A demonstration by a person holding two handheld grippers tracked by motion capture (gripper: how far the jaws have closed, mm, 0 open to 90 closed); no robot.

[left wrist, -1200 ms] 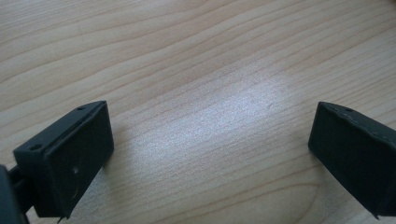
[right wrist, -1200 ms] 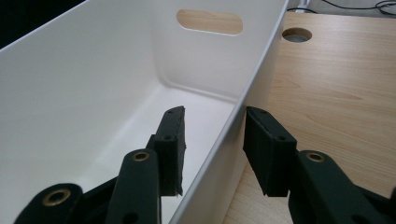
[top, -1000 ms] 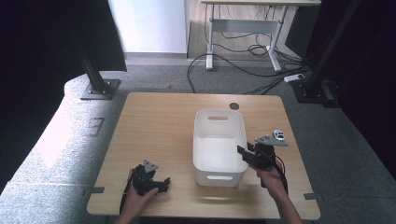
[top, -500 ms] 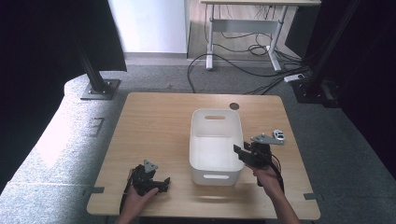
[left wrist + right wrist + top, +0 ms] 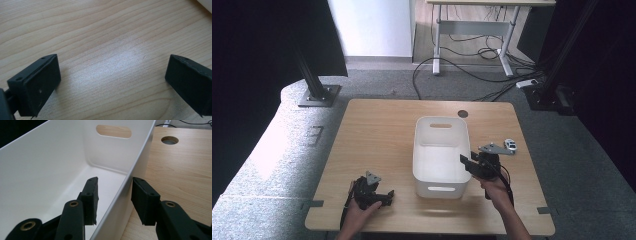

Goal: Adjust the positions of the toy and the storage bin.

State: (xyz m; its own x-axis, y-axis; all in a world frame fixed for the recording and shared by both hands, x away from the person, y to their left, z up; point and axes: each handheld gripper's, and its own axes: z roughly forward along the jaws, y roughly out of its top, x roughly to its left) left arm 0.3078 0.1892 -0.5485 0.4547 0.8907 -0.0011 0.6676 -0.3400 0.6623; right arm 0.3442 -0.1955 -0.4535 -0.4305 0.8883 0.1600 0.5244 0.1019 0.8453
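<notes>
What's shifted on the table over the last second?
The right claw moved left to the white bin, its jaws now straddling the bin's right wall without visibly clamping. The bin slid slightly left and toward the person. The left claw stayed open on the table.

- The high view looked forward and down over the whole wooden table (image 5: 377,130) from the person's side.
- The left gripper view sat very close above bare tabletop.
- The right gripper view looked close along the white bin (image 5: 50,170) wall; the high view shared that bin (image 5: 440,150).
</notes>
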